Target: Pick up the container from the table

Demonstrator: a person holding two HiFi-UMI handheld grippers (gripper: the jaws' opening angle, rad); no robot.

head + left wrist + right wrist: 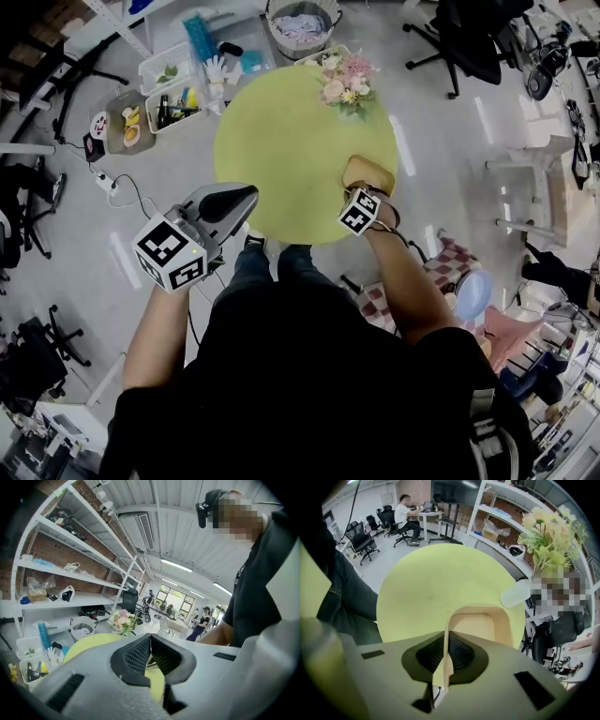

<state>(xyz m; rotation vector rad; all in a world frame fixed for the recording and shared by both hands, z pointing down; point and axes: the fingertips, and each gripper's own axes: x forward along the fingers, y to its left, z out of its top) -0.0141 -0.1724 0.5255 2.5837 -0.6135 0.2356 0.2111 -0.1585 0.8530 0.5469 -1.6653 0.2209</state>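
Two grippers are showing over a round yellow-green table (281, 141), one in each of the person's hands. The right gripper (446, 657) is pointing steeply down and clamping its jaws on one thin side wall of the tan container (478, 623), with a pad pressing on each face of that wall. The container is sitting at the table's near right edge, its open top facing up (whether its base is touching the tabletop cannot be told). A broad stretch of bare yellow-green surface is lying between it and a bunch of flowers (345, 82) standing at the far right rim, well apart from it.

The left gripper (150, 643) is hovering beside the table's near left edge, pointing almost level across the top; its jaws are pressing together at the tips with nothing between them. It is well apart from the container and from the right gripper.

Grey floor is ringing the table on all sides. White crates (173, 89) of small items are crowding the floor just beside the far left edge, a round basket (302, 23) is standing beyond the far edge, and an office chair (469, 42) is standing farther off at the far right. The person's legs are filling the gap at the near edge.
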